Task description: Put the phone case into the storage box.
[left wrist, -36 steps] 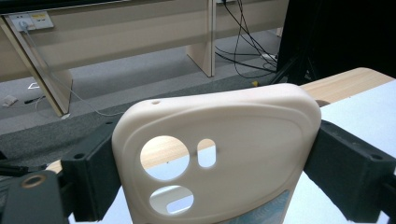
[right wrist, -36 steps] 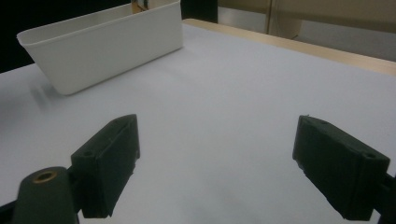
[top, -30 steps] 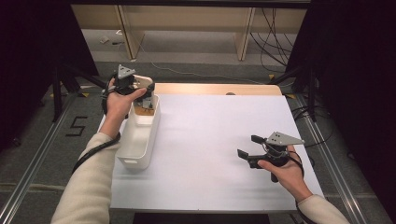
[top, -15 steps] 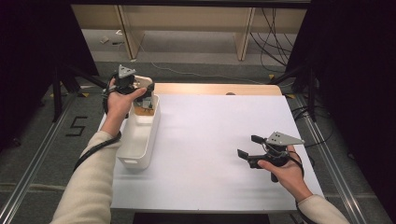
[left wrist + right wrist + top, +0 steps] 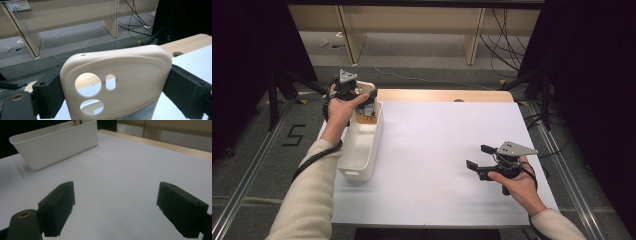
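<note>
Cream phone case (image 5: 117,82) clamped across its sides in left tool (image 5: 362,97) above white bin (image 5: 362,150); right tool (image 5: 479,157) empty, jaws wide. Best lifted straight, grip kept firm.

The white table (image 5: 437,150) offers a broad bare stretch from its middle to the right edge and down to the near edge; a gripper could cross it there unhindered; the right gripper (image 5: 479,159), jaws spread with nothing between them, hovers near the right edge and blocks only that patch; along the left edge the long white bin (image 5: 362,150) stands as a wall from the far left corner towards the near one; above the bin's far end the left gripper (image 5: 362,97) clamps a cream phone case (image 5: 117,82), closing off the way in from above there; the bin's near end lies open.
</note>
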A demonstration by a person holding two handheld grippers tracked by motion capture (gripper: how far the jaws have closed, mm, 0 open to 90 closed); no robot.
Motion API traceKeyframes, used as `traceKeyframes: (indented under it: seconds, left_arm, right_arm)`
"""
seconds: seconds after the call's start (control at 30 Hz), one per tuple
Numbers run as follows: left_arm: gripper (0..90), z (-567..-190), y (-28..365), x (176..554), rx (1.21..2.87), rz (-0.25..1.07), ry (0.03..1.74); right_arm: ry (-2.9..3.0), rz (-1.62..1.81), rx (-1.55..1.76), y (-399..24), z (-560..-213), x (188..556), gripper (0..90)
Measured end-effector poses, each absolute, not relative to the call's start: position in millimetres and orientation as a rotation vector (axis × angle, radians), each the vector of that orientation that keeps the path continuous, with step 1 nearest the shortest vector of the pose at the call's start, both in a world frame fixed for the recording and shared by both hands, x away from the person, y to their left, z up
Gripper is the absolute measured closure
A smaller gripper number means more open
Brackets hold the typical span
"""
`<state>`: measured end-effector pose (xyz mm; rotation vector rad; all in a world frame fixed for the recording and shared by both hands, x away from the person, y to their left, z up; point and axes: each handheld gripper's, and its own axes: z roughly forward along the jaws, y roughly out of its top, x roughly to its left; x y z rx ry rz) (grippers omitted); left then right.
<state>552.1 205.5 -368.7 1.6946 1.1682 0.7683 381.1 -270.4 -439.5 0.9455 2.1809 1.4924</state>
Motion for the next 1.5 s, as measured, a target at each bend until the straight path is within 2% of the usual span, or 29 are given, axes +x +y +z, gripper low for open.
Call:
traceKeyframes:
  seconds: [1.5]
  left_arm:
    - [11.1,-380,204,566,1.718,0.747,1.215]
  right_arm:
    - [2.187,1.489,0.942,-271,-440,381,15.7]
